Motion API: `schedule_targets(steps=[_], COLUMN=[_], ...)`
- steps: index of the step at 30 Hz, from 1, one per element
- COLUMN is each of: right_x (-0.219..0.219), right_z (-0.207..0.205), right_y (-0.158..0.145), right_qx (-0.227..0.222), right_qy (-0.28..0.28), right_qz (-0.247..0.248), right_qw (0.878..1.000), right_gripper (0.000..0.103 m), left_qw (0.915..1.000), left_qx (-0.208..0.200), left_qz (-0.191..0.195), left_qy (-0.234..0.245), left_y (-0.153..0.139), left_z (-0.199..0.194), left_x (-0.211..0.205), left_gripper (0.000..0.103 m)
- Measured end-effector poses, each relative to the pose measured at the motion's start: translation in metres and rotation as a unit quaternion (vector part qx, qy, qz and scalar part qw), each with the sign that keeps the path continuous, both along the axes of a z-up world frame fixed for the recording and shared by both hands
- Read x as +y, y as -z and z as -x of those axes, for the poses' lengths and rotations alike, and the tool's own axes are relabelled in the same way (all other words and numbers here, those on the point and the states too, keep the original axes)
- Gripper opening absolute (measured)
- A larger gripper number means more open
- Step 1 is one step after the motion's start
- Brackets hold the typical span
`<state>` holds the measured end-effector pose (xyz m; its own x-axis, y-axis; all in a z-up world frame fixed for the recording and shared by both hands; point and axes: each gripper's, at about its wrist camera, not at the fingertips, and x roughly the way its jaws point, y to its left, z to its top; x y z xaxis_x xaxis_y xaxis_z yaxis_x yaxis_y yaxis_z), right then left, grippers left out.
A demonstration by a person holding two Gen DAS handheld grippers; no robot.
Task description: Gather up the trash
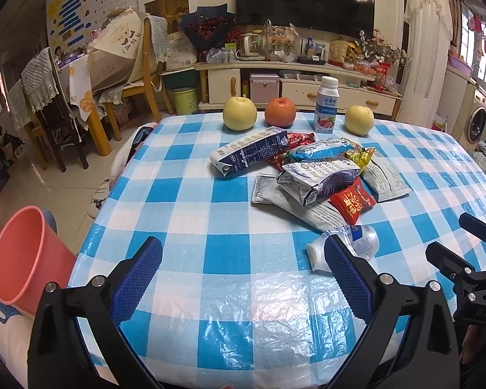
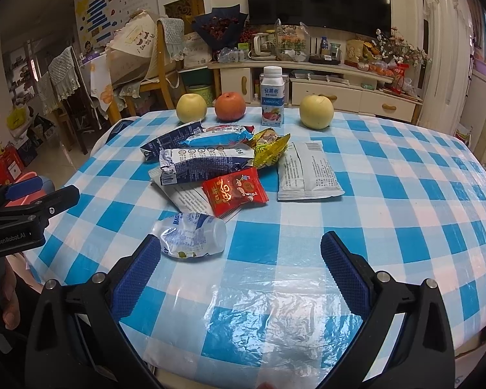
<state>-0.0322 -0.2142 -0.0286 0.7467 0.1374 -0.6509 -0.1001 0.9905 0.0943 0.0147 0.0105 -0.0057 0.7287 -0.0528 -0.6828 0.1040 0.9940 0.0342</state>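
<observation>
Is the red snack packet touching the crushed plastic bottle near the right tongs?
Apart. The right wrist view shows blue-and-white tablecloth between the red snack packet and the crushed plastic bottle. The right tongs are open and holding nothing.

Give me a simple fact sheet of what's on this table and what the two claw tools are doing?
Table: blue and white checked cloth under clear plastic
Trash: pile of wrappers, red packet, white sachet, crushed bottle nearest the tools
Not trash, by the look of it: two yellow apples, orange fruit, upright yogurt bottle along the far edge
Bin: pink bucket, beside the table's left edge
Left gripper: open, empty
Right gripper: open, empty
</observation>
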Motion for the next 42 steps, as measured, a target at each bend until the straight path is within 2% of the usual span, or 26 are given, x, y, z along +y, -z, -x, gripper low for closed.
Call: schedule_targets(steps=[26, 31, 35, 42], right_x=[0.002, 0.002, 0.0, 0.001], right_z=[0.001, 0.0, 0.0, -0.001], right_y=[-0.002, 0.0, 0.001, 0.003], right_qx=[0.002, 0.005, 0.004, 0.007], right_qy=[0.001, -0.001, 0.0, 0.001], right_qz=[-0.008, -0.01, -0.014, -0.016], right_qw=[1.0, 1.0, 1.0, 1.0], right_gripper=[0.1, 0.1, 0.1, 0.1], left_qw=[1.0, 0.9999, 0.9995, 0.9987], left_qx=[0.005, 0.009, 0.014, 0.039], left_qz=[-0.005, 0.003, 0.027, 0.027], left_qy=[0.004, 0.011, 0.01, -0.016], left_y=[0.002, 0.003, 0.003, 0.013], left_z=[0.0, 0.0, -0.003, -0.01], left_x=[-0.001, 0.001, 0.008, 0.014], left_gripper=[0.099, 0.099, 0.099, 0.099])
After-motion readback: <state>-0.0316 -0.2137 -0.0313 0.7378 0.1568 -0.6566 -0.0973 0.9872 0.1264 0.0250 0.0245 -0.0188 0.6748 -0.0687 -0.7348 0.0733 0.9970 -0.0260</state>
